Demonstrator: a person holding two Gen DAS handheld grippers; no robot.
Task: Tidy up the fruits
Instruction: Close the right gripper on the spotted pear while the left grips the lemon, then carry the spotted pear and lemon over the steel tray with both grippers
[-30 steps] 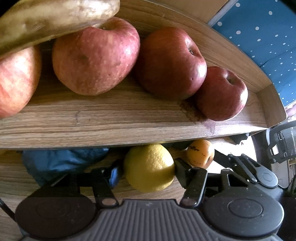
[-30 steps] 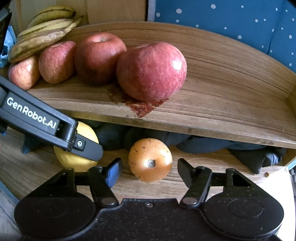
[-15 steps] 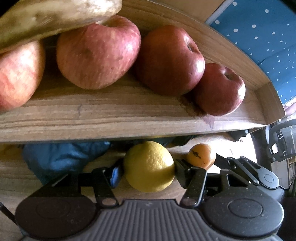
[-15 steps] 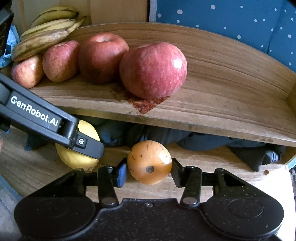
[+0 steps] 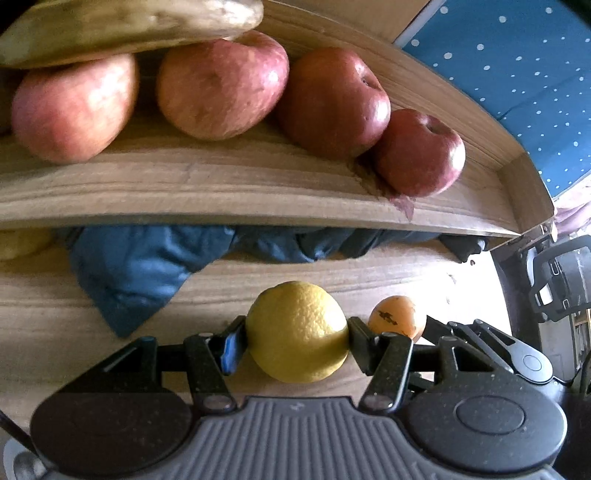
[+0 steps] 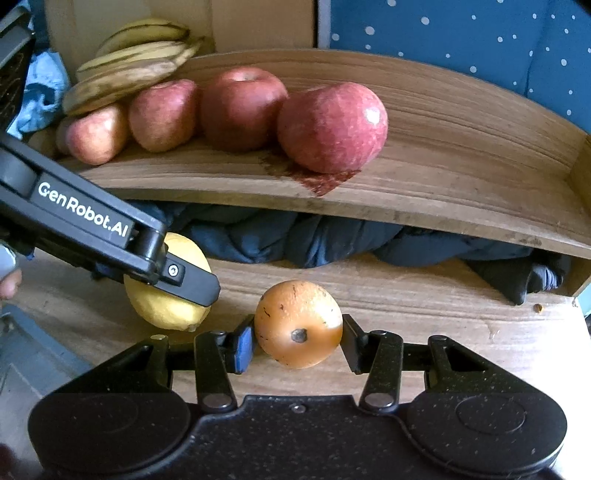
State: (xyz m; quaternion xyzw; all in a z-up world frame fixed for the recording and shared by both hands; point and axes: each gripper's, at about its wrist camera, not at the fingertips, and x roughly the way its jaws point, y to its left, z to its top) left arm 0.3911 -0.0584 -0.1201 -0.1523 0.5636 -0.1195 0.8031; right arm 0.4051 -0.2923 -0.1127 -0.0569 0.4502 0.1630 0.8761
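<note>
My left gripper (image 5: pixel 297 341) is shut on a yellow lemon (image 5: pixel 295 325), held just above the lower wooden board (image 5: pixel 388 273). My right gripper (image 6: pixel 297 345) is shut on a small orange fruit (image 6: pixel 297 321) with dark specks; its pads press both sides. In the right wrist view the lemon (image 6: pixel 162 310) sits to the left, partly hidden by a finger (image 6: pixel 184 282) of the left gripper. The orange fruit (image 5: pixel 397 317) shows right of the lemon in the left wrist view. Several red apples (image 6: pixel 332 125) and bananas (image 6: pixel 129 62) lie on the upper wooden shelf (image 6: pixel 461 155).
A crumpled dark blue cloth (image 6: pixel 295 236) fills the gap under the shelf. The shelf's right half beyond the apples is bare wood, with a raised wall (image 5: pixel 528 192) at its end. A blue dotted fabric (image 6: pixel 461 29) hangs behind. A black device (image 5: pixel 561 277) stands at far right.
The right gripper's jaws closed onto the orange fruit. Both grippers drew back from the shelf with their fruits, so more of the cloth and lower board shows.
</note>
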